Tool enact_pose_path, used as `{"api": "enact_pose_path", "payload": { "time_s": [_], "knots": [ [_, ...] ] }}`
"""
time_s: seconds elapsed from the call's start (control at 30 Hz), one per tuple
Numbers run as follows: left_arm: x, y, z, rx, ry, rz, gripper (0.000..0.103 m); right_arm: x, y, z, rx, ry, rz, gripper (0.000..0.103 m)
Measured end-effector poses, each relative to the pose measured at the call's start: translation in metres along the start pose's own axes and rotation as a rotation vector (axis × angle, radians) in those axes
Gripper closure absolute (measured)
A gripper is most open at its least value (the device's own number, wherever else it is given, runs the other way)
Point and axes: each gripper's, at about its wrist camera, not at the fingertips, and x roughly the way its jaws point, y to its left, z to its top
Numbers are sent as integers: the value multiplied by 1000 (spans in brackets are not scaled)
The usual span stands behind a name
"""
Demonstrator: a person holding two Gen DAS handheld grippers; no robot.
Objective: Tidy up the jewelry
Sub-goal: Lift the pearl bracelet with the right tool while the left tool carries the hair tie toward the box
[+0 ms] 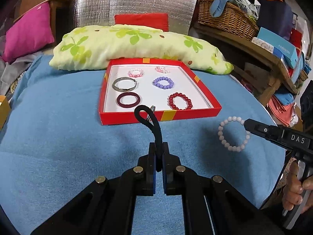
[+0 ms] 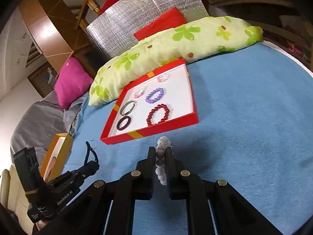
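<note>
Showing: red shallow cardboard box (image 1: 156, 115) with yellow tape stripes and white floor; blue cloth table cover (image 1: 58, 137); pale yellow pillow (image 1: 137, 45) bearing green leaf print; round red bead bracelet (image 1: 180, 101).

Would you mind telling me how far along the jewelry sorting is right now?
Done: six pieces already lie in the red box, among them the red bead bracelet, purple bead bracelet and silver bangle. In hand: the left gripper is shut on a black cord, the right gripper on a white bead bracelet. Left: placing both in the box.
</note>
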Motion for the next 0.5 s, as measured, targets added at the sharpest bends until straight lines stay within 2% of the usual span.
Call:
{"api": "enact_pose_path", "payload": {
  "time_s": [0.5],
  "knots": [
    [-3, -4, 2, 4, -12, 18, 97, 3, 8, -2, -3, -15, 1, 92]
  ]
}}
